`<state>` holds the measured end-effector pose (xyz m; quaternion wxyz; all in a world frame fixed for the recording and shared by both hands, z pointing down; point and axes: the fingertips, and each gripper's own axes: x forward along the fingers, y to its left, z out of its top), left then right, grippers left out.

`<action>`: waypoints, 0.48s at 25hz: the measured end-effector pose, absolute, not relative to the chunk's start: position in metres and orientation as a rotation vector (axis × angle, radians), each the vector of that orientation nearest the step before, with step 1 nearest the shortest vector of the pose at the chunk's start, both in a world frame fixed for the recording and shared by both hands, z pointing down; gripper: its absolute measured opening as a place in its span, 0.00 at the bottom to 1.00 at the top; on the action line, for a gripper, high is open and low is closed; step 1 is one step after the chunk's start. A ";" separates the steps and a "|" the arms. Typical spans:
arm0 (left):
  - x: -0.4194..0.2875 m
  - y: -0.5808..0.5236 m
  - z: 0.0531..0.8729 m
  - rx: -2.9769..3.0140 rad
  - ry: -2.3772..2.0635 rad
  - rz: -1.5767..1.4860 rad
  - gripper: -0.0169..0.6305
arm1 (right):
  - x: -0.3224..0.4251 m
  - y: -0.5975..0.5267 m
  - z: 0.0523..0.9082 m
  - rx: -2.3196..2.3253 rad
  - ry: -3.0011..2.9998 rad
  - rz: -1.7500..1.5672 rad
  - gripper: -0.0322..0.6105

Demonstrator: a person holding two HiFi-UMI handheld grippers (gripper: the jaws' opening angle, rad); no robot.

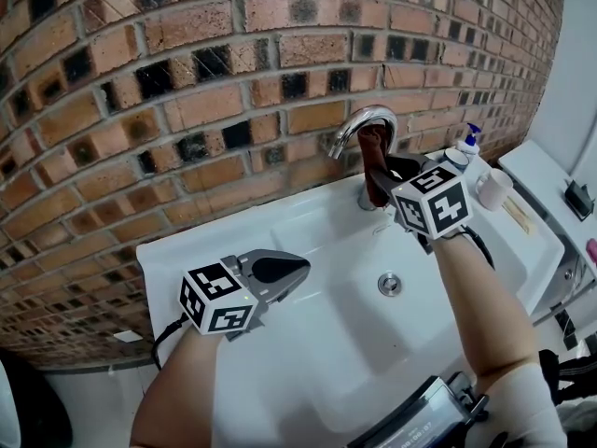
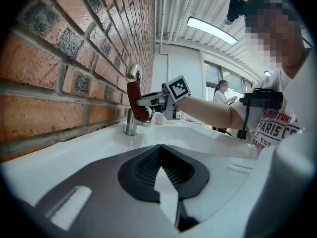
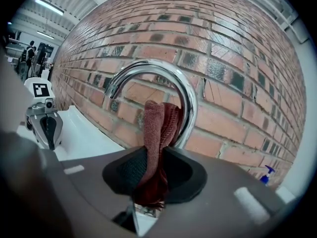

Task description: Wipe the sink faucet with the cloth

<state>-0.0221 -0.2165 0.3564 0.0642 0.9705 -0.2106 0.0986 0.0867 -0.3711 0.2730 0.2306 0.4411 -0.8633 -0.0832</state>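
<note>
The chrome gooseneck faucet (image 1: 366, 119) rises at the back of the white sink (image 1: 308, 343). My right gripper (image 1: 384, 171) is shut on a reddish-brown cloth (image 1: 374, 149), which stands upright against the faucet's riser under the arch. In the right gripper view the cloth (image 3: 159, 133) sticks up from between the jaws and touches the faucet (image 3: 183, 93). My left gripper (image 1: 297, 267) is shut on nothing and rests low over the sink's left rim, well apart from the faucet (image 2: 132, 73). From the left gripper view the cloth (image 2: 136, 100) and right gripper (image 2: 143, 101) show far off.
A brick wall (image 1: 187, 73) stands right behind the faucet. To the right of the faucet are a pump bottle (image 1: 470, 140) and a white cup (image 1: 492, 189). The drain (image 1: 390, 283) lies in the basin's middle. A white appliance (image 1: 550, 194) stands to the sink's right.
</note>
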 end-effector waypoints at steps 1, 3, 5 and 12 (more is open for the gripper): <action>-0.022 -0.216 0.356 2.930 -0.636 0.297 0.04 | 0.087 -0.371 0.273 1.214 -2.375 -0.224 0.19; -0.022 -0.216 0.356 2.929 -0.635 0.297 0.04 | 0.088 -0.370 0.270 1.220 -2.378 -0.215 0.19; -0.022 -0.216 0.357 2.930 -0.633 0.297 0.04 | 0.090 -0.369 0.265 1.228 -2.382 -0.219 0.19; -0.022 -0.216 0.357 2.929 -0.630 0.298 0.04 | 0.088 -0.364 0.236 1.256 -2.402 -0.282 0.19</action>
